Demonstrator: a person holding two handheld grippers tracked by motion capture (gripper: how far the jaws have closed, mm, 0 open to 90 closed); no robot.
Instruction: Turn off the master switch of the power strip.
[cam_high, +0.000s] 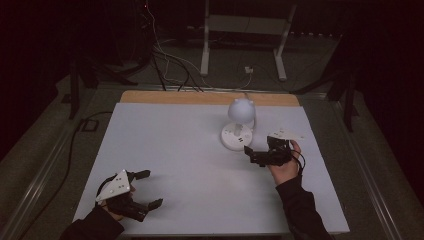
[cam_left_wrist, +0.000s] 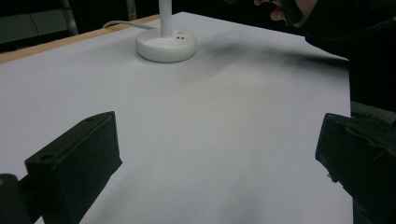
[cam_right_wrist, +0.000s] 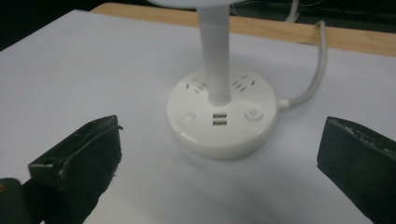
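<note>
Just in front of the right hand-held gripper (cam_high: 260, 152) stands the white desk lamp (cam_high: 239, 125), set toward the far right of the white table (cam_high: 175, 165), its round base (cam_right_wrist: 222, 114) carrying sockets, two USB ports and two buttons, with a white cord (cam_right_wrist: 313, 79) leaving its side. That gripper's jaws stand wide apart with nothing between them, pointing at the base without touching it. Well apart from the lamp, near the table's front left corner, the left hand-held gripper (cam_high: 150, 189) also has its jaws spread open over bare tabletop, holding nothing.
</note>
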